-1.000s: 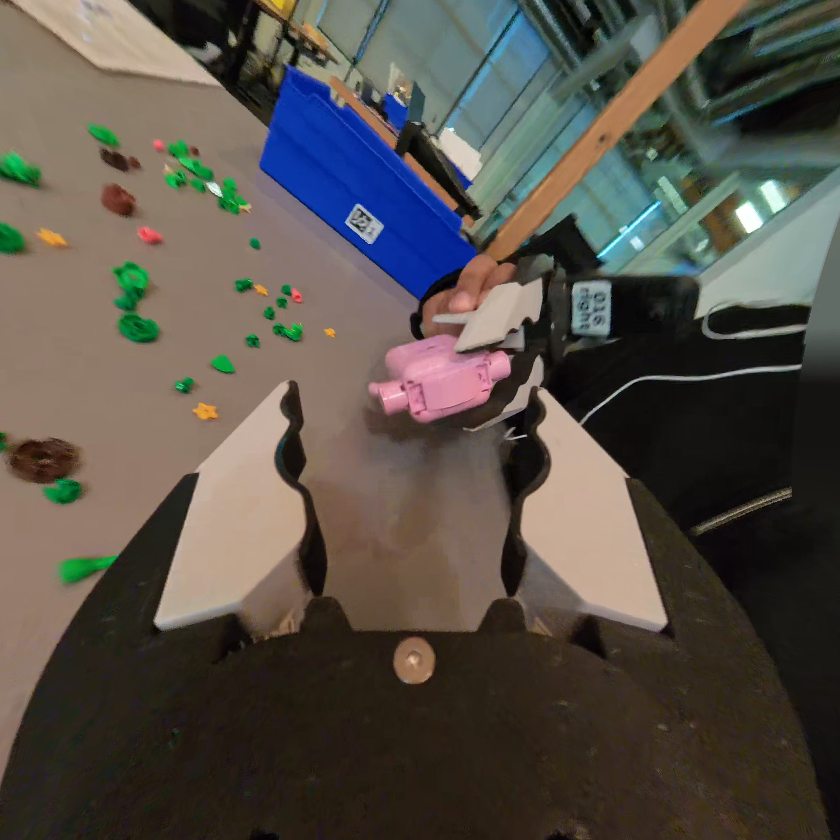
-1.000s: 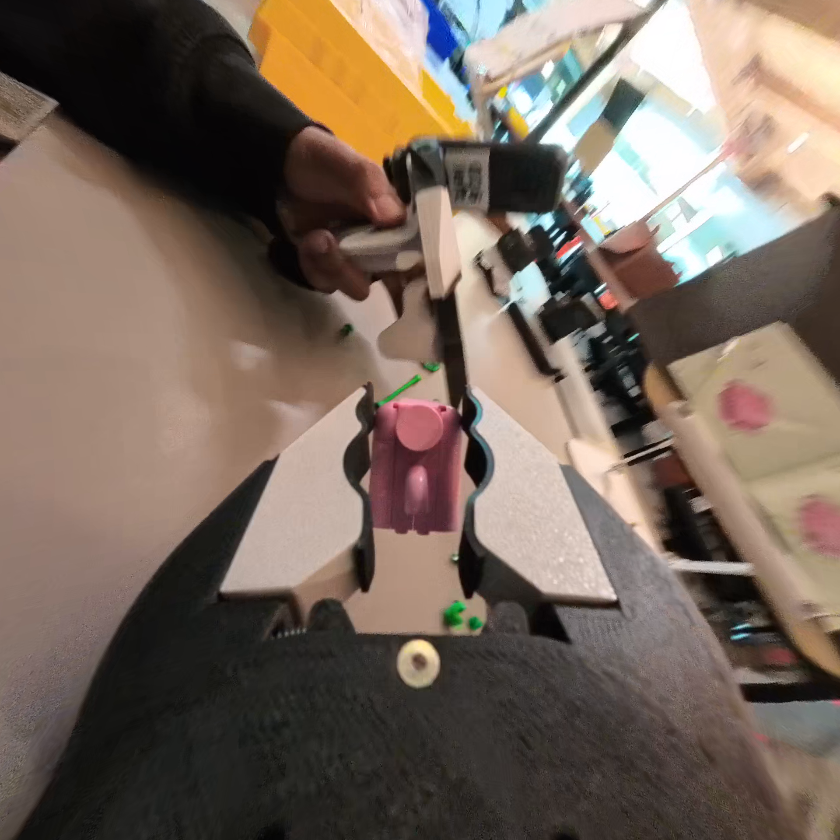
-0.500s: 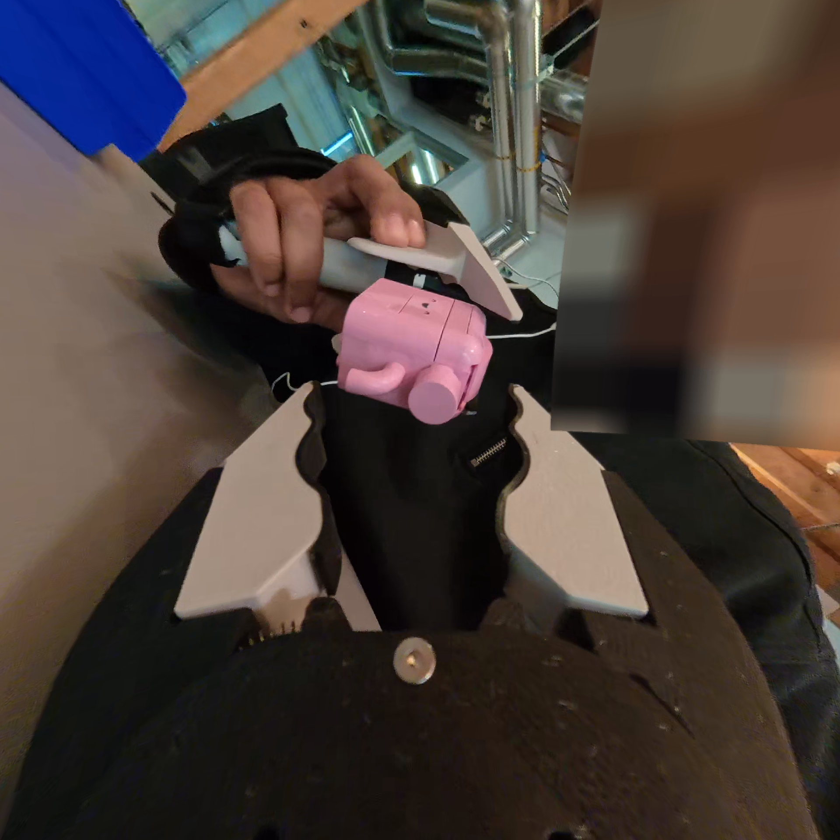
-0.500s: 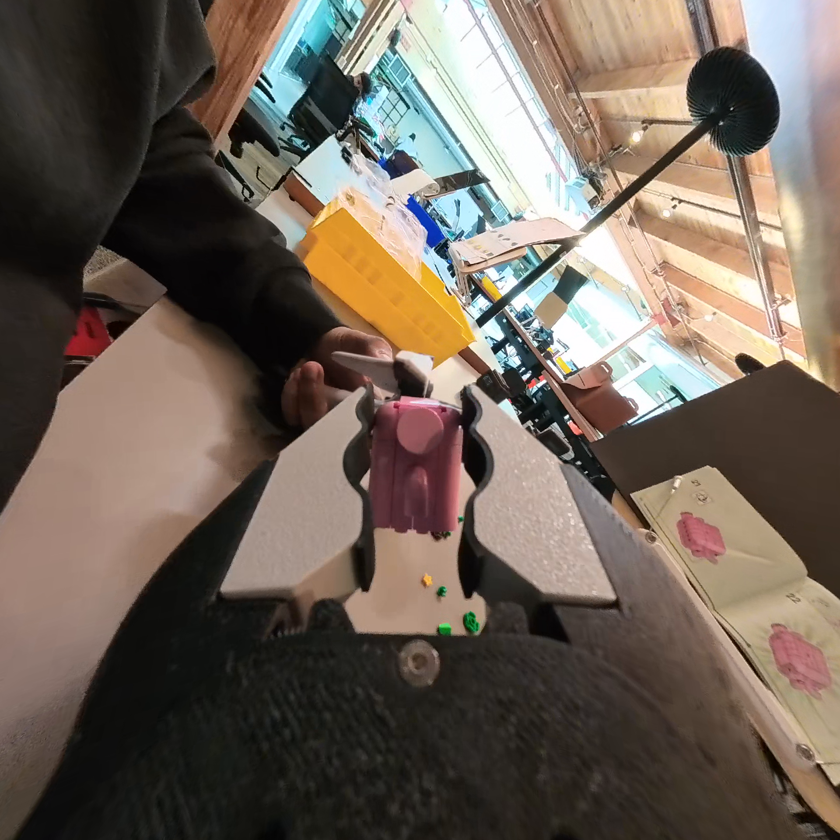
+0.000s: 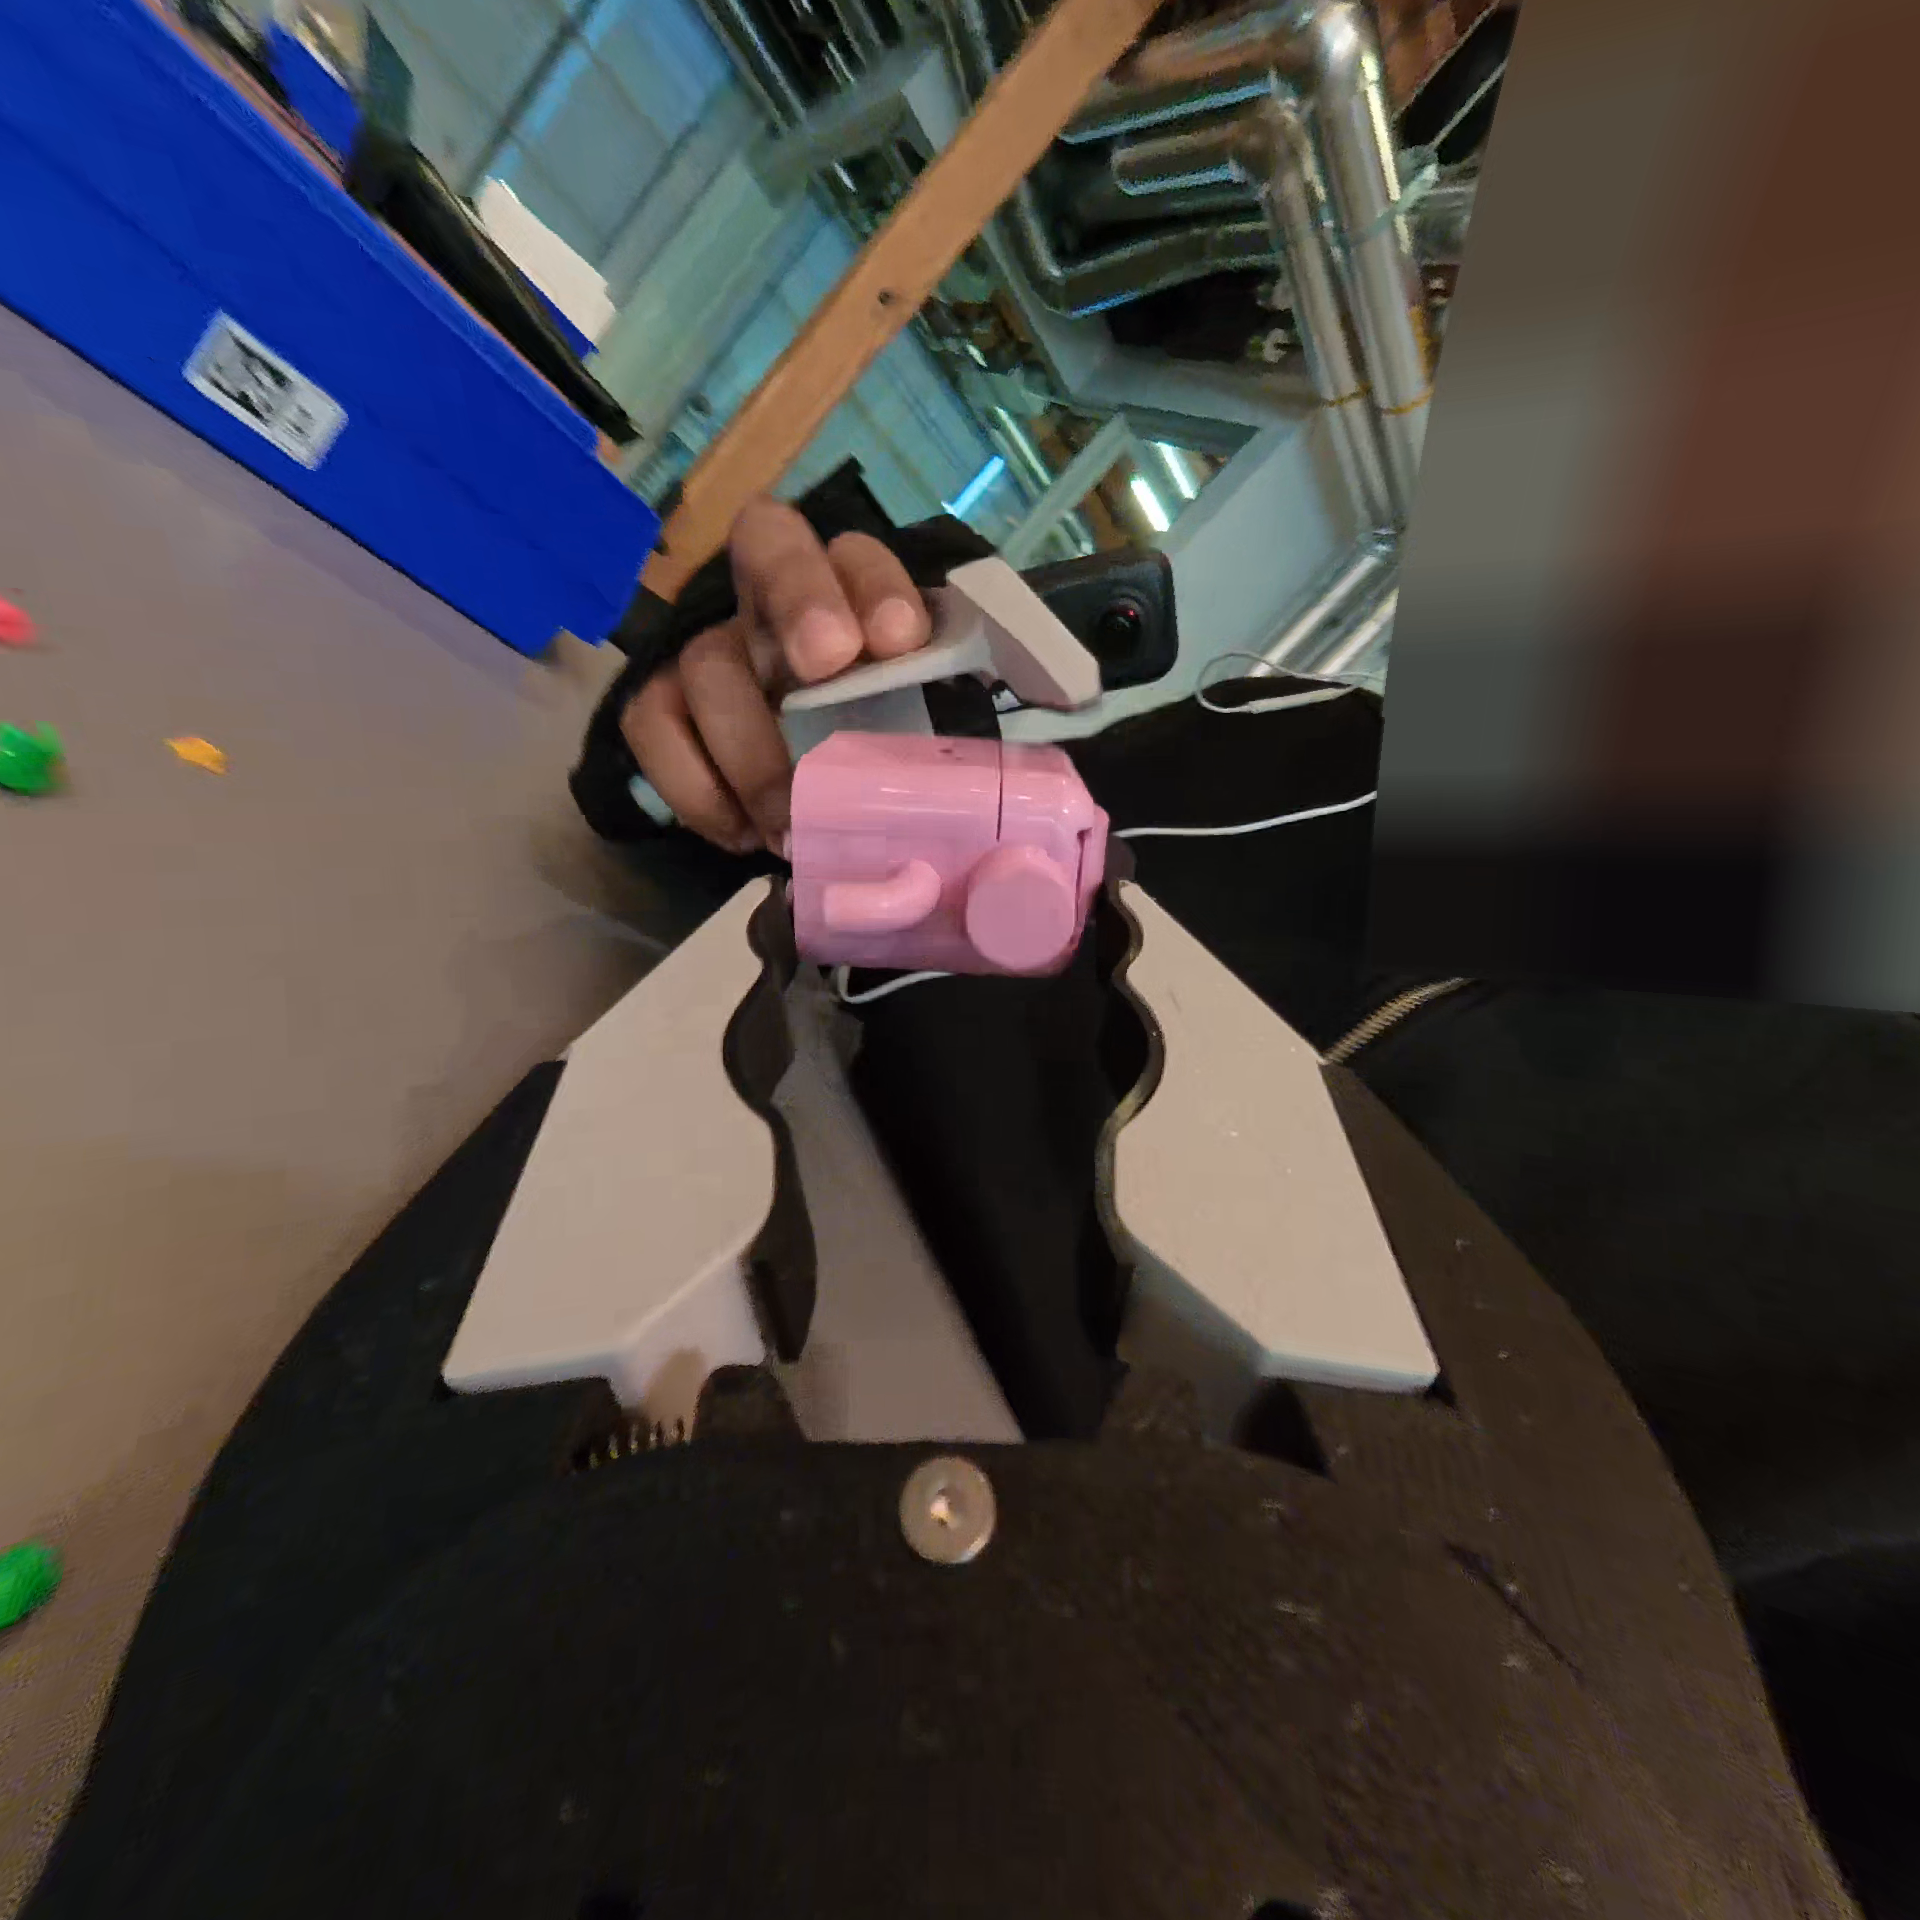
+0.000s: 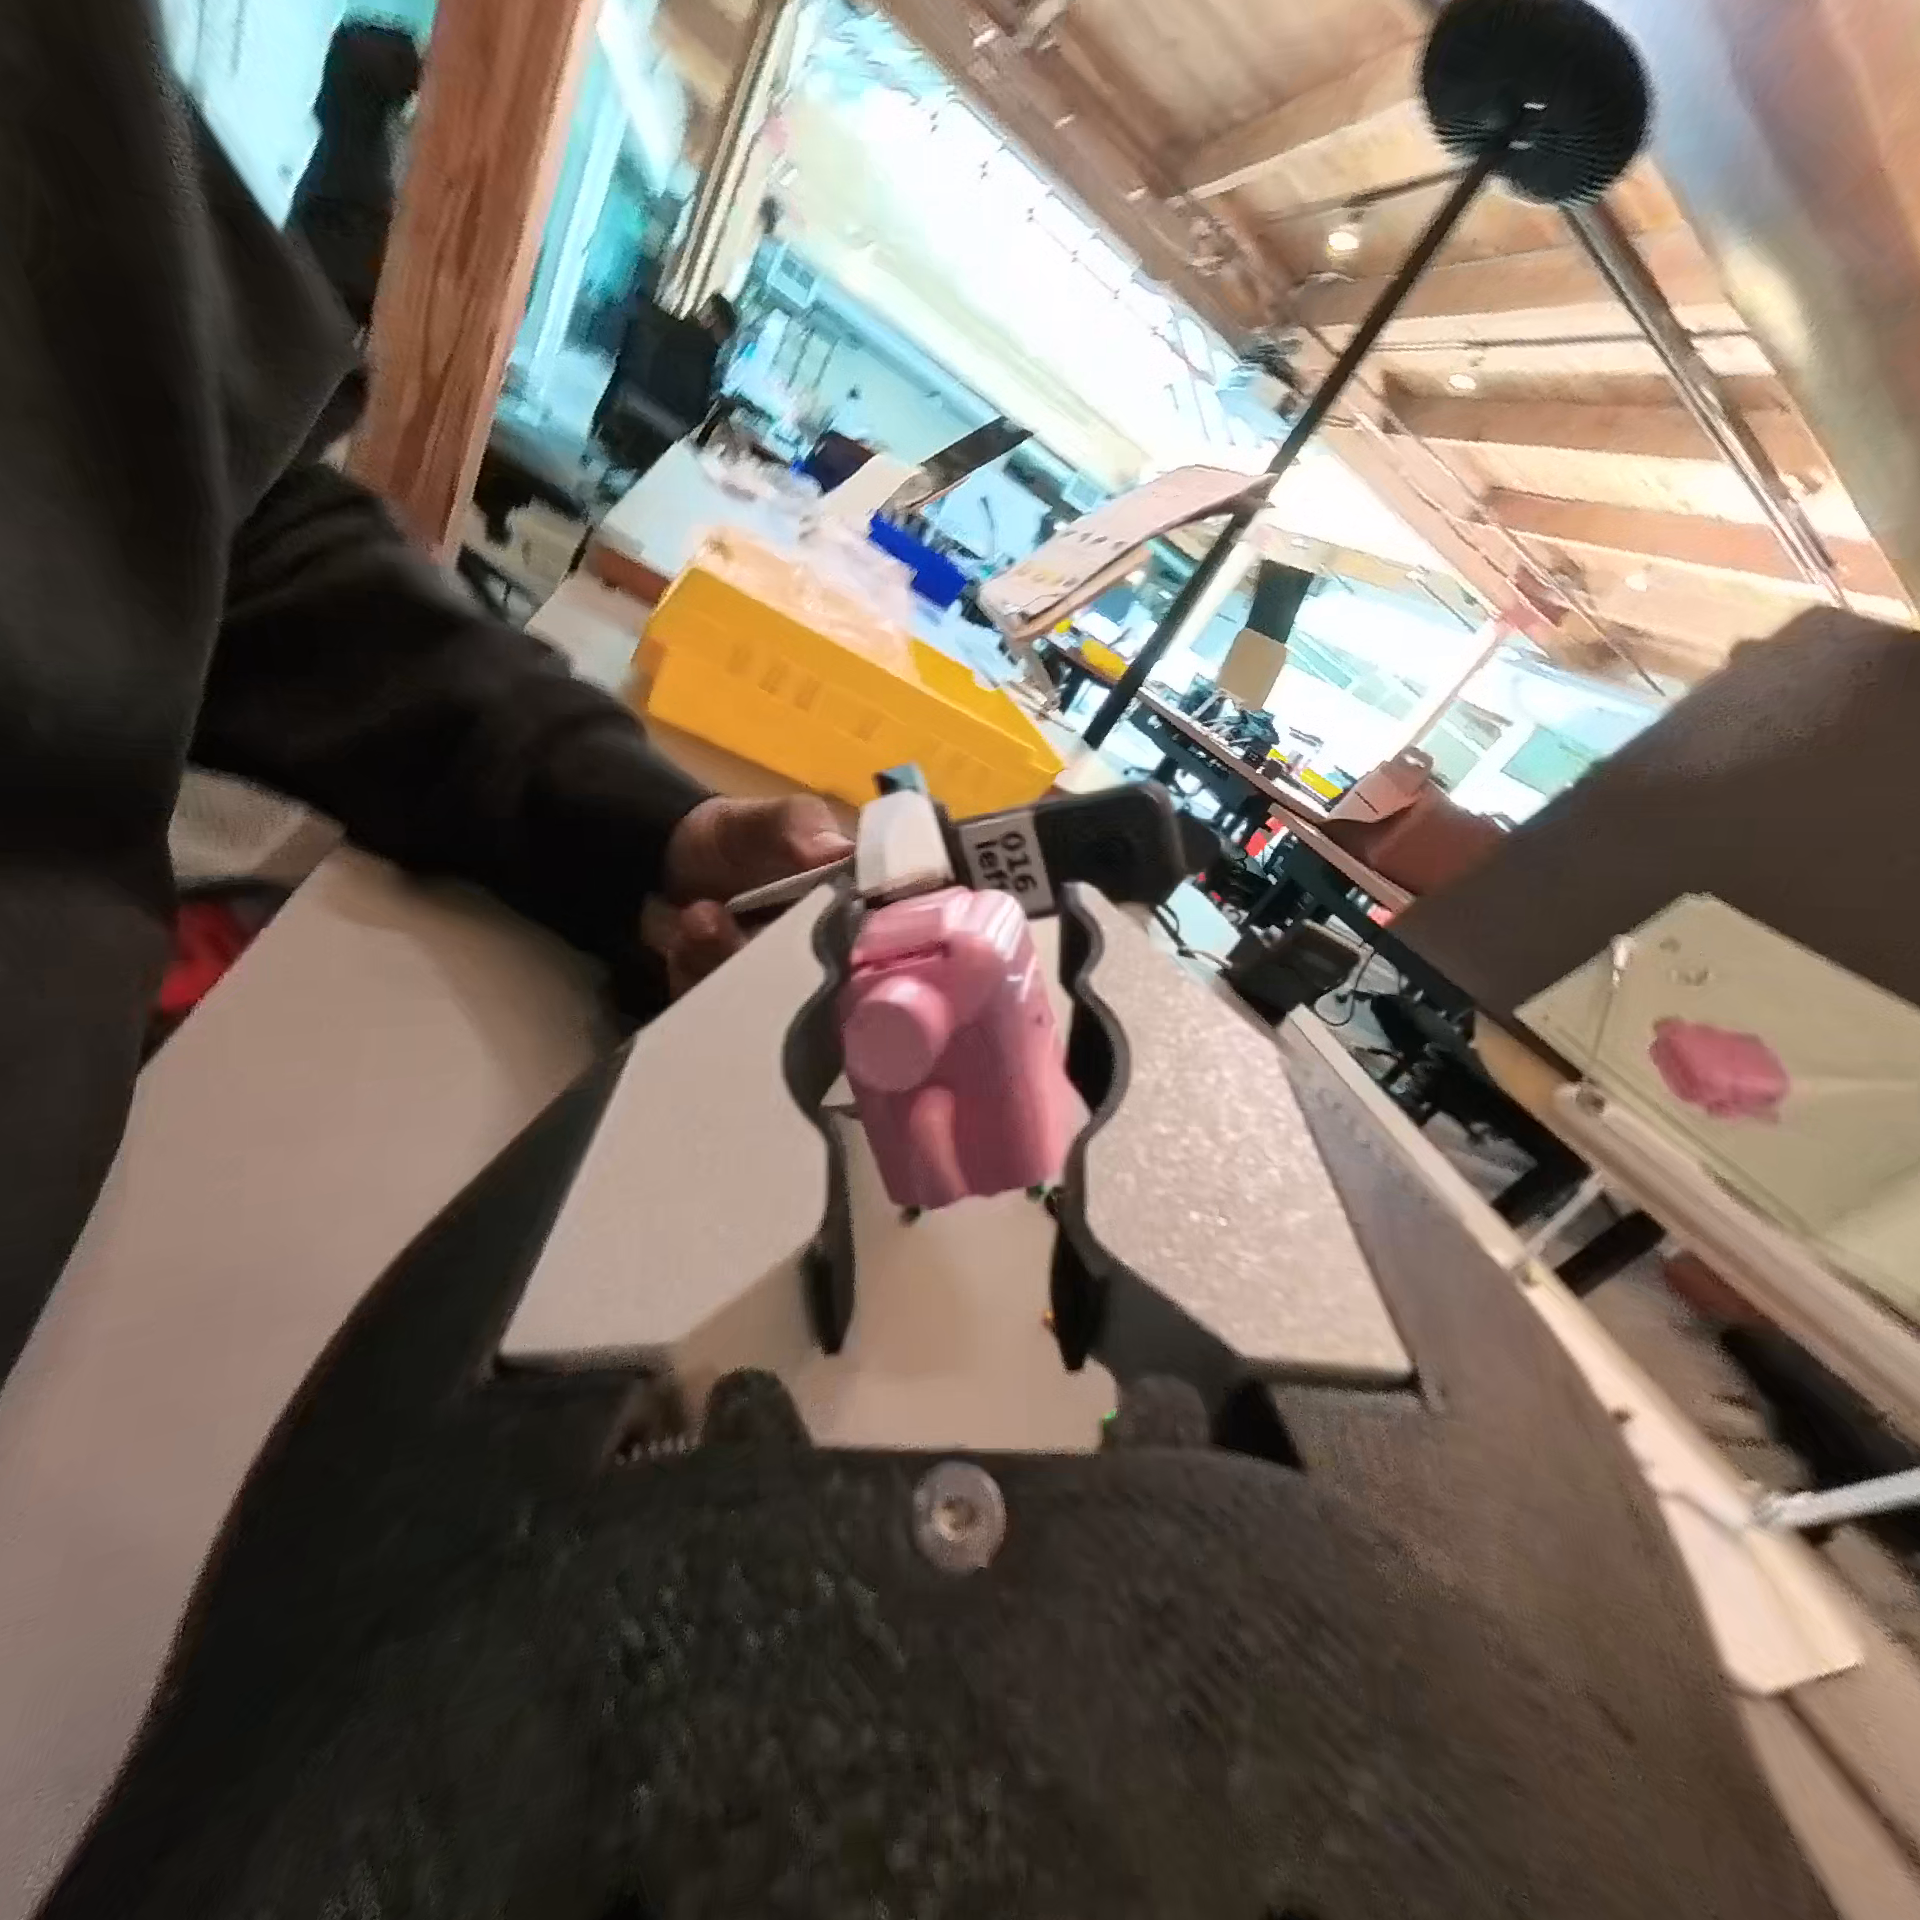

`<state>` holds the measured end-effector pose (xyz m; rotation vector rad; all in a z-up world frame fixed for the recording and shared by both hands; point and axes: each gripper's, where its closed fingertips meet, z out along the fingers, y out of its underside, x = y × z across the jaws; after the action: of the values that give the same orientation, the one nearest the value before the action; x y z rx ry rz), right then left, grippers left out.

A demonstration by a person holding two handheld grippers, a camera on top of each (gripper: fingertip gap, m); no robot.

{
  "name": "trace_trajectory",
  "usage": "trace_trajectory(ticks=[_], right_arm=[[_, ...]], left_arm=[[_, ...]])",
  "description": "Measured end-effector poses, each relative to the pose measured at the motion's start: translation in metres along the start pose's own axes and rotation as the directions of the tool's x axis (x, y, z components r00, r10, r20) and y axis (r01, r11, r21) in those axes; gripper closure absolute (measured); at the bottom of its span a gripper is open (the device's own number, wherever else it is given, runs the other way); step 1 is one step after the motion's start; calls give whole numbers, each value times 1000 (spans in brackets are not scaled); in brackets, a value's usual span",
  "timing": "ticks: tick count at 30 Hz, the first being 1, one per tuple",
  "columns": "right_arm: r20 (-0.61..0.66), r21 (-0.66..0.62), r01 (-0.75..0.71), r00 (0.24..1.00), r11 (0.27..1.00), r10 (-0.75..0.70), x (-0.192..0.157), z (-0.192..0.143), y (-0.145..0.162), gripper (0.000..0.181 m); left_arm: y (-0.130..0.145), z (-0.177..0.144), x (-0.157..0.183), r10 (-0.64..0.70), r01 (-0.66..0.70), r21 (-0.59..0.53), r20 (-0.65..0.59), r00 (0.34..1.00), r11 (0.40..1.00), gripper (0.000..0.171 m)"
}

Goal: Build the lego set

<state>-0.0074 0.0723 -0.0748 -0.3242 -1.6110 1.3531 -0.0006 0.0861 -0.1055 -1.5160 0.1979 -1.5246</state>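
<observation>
1. Nearest us in the right wrist view, our right tongs (image 6: 951, 1049) are closed on the pink lego model (image 6: 951, 1049). Their fingers (image 6: 717, 1132) press its two flanks, and we hold it up off the table (image 6: 260, 1091), probably so the other tongs can reach it.
2. In the left wrist view, our left tongs (image 5: 940, 925) stand wide apart and grip nothing. The model's round knob and curled tail (image 5: 883, 896) face the gap between the tips, so we judge a handover or a press on it to be the step in hand.
3. Just behind the model, the hand (image 5: 769, 675) working the right tongs squeezes the trigger, which keeps the grip firm.
4. Farther out on the table lie loose green pieces (image 5: 29, 756) and an orange one (image 5: 195, 753), well apart from the model. A blue bin (image 5: 312, 343) stands beyond them.
5. In the right view, a yellow tray (image 6: 831, 707) sits far back and an open instruction booklet (image 6: 1766, 1070) lies to the right.
6. Against half a second ago, the model has dropped closer to the left tips, and the table with its loose pieces has come back into the left view.
</observation>
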Motion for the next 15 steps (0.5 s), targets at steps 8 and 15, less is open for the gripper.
trace_trajectory(ticks=[8, 15], right_arm=[[67, -41, -709, 701, 704, 710, 27, 2, 32, 103], [190, -149, -857, 464, 493, 865, 6, 10, 42, 108]], left_arm=[[-21, -14, -4, 256, -275, 52, 237, 937, 960, 120], [-24, -15, 1, 265, -288, 86, 212, 941, 954, 121]])
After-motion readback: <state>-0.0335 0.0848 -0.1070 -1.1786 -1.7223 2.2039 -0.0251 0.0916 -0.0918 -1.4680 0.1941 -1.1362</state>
